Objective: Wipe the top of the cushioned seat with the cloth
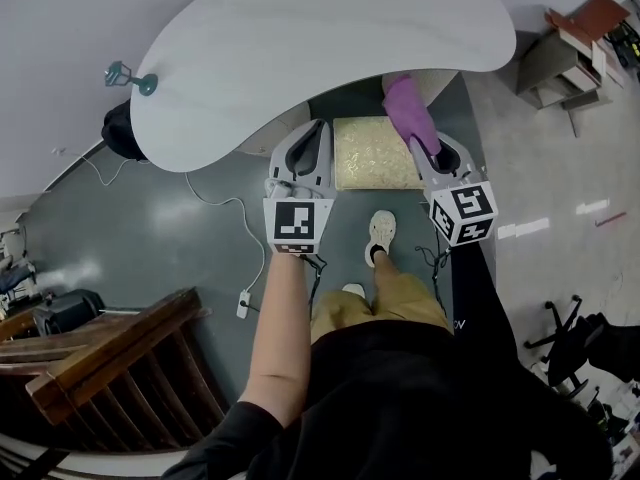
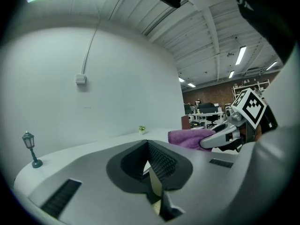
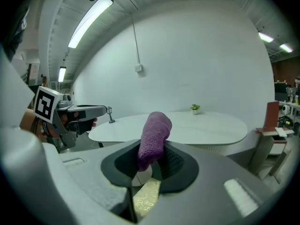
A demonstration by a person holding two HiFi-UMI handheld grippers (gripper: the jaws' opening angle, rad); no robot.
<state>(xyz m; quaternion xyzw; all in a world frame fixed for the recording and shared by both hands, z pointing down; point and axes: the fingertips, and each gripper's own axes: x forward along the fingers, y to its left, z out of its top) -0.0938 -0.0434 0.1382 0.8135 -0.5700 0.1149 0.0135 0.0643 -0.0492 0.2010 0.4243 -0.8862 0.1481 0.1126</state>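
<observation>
A square cushioned seat [image 1: 375, 153] with a pale gold patterned top stands on the floor, half under the white table [image 1: 320, 48]. My right gripper [image 1: 428, 148] hovers over the seat's right edge, shut on a rolled purple cloth [image 1: 408, 108] that sticks up past the fingertips. In the right gripper view the cloth [image 3: 153, 137] rises between the jaws, with the seat [image 3: 146, 196] below. My left gripper [image 1: 316, 133] hangs by the seat's left edge, shut with nothing in it. In the left gripper view the cloth [image 2: 187, 138] and the right gripper [image 2: 224, 136] are to the right.
A small green lamp figurine [image 1: 128, 76] stands on the table's left end and a tiny plant [image 3: 195, 108] further along. The person's foot [image 1: 380, 236] is just before the seat. A power strip [image 1: 243, 303] lies left; a wooden railing [image 1: 110, 358] at lower left.
</observation>
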